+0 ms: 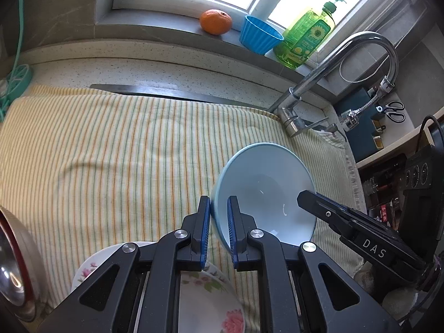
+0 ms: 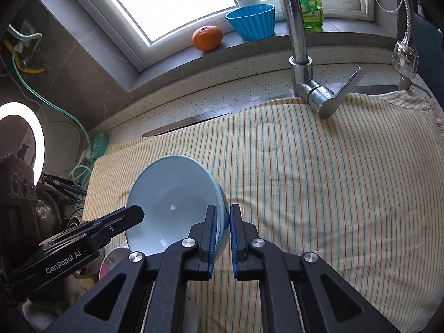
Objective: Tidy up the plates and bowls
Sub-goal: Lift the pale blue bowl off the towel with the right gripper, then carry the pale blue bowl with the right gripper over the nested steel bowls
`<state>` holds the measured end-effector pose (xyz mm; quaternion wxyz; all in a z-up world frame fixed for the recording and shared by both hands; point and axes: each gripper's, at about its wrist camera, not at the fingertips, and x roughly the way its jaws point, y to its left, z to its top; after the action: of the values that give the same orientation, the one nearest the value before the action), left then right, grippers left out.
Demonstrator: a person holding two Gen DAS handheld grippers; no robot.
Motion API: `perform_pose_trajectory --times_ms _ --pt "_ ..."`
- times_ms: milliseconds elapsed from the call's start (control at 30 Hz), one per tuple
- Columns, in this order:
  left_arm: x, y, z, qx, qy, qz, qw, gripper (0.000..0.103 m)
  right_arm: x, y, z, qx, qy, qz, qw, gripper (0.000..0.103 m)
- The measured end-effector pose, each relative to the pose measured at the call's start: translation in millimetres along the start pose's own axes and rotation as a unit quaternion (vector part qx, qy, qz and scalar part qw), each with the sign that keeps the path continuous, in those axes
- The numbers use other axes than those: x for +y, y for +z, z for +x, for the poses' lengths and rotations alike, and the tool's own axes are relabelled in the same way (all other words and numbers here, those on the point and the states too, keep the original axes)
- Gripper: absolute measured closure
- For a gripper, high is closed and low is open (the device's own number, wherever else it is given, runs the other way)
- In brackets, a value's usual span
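Observation:
A light blue bowl hangs tilted above the striped cloth, gripped on two opposite sides of its rim. My left gripper is shut on the bowl's left rim, with the wall pinched between its blue pads. In the right wrist view my right gripper is shut on the right rim of the same bowl. Each gripper shows in the other's view, the right gripper and the left gripper. A white floral bowl sits below the left gripper, partly hidden by it.
A yellow and green striped cloth covers the counter area. A chrome faucet stands at the back. On the windowsill are an orange, a blue ribbed cup and a green soap bottle. A steel pot is at the left edge.

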<state>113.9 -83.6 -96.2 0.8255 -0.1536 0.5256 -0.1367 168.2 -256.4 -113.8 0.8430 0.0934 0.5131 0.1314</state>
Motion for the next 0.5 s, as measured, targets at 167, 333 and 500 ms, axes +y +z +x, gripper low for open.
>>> perform_pose_trajectory --times_ms 167,333,500 --pt "12 -4 -16 -0.012 -0.004 -0.016 0.9998 0.092 19 -2 -4 -0.002 0.006 -0.013 1.000 0.095" --pt "24 -8 -32 -0.025 -0.001 -0.025 0.9994 0.092 39 -7 -6 -0.003 0.012 -0.028 1.000 0.095" --pt "42 -12 -48 -0.036 0.001 -0.036 0.9987 0.092 61 -10 -7 -0.004 0.022 -0.041 0.999 0.095"
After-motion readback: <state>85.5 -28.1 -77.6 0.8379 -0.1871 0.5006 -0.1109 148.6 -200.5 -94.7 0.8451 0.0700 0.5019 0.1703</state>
